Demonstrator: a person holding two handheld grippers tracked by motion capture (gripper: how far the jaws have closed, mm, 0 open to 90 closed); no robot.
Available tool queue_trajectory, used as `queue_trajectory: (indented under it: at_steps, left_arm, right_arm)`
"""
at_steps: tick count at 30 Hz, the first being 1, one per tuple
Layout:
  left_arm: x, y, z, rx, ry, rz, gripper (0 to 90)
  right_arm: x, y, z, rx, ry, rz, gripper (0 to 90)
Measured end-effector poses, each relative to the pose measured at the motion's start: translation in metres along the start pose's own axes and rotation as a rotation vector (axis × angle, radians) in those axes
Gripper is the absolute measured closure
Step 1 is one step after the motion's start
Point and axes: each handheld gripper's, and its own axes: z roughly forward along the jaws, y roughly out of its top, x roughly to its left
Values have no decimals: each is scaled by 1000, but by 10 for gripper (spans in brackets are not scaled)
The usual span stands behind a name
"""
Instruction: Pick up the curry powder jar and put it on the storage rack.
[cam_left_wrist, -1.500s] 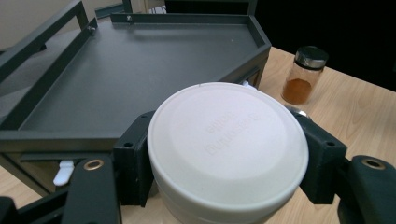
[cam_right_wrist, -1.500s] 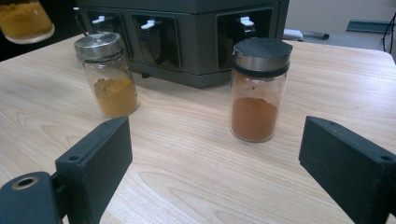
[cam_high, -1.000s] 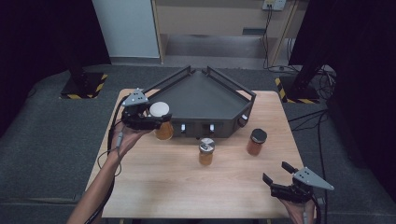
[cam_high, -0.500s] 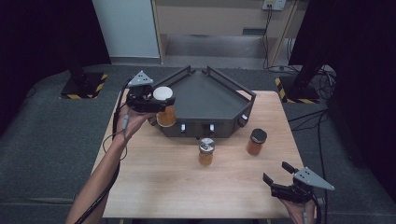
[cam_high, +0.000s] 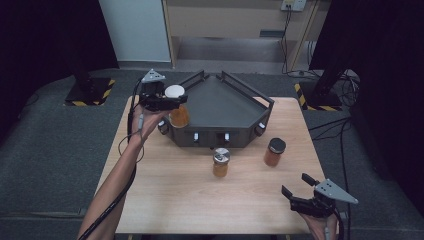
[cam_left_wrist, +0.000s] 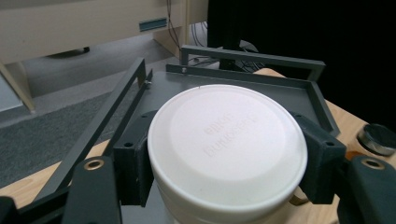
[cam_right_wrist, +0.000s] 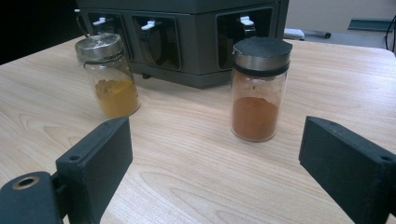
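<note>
My left gripper (cam_high: 170, 101) is shut on a jar with a white lid (cam_high: 175, 92) and orange contents, held in the air over the left corner of the dark triangular rack (cam_high: 227, 102). In the left gripper view the white lid (cam_left_wrist: 227, 140) sits clamped between both black pads, with the rack's railed top (cam_left_wrist: 261, 88) just beyond it. My right gripper (cam_high: 295, 185) rests open near the table's front right corner. In the right gripper view its jaws (cam_right_wrist: 215, 154) stand wide apart with nothing between them.
Two spice jars stand on the wooden table (cam_high: 165, 195) in front of the rack: a silver-lidded one with yellow powder (cam_high: 221, 162) (cam_right_wrist: 108, 77) and a black-lidded one with reddish powder (cam_high: 274, 152) (cam_right_wrist: 259, 91). The rack's front face (cam_right_wrist: 196, 42) has small white levers.
My left gripper has carried the white-lidded jar upward and toward the rack, from beside its left corner to over it. The right gripper has stayed put.
</note>
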Motion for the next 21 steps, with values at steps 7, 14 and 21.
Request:
queue_trajectory:
  at_steps: [7, 14, 21]
  left_arm:
    - [-5, 5, 15, 4, 49, 15, 326]
    - [-6, 11, 28, 7, 76, 7, 327]
    - [-6, 14, 39, 22, 89, 5, 326]
  right_arm:
    - [-1, 0, 0, -1, 2, 2, 97]
    - [0, 0, 0, 1, 6, 0, 97]
    - [-1, 0, 0, -1, 6, 4, 97]
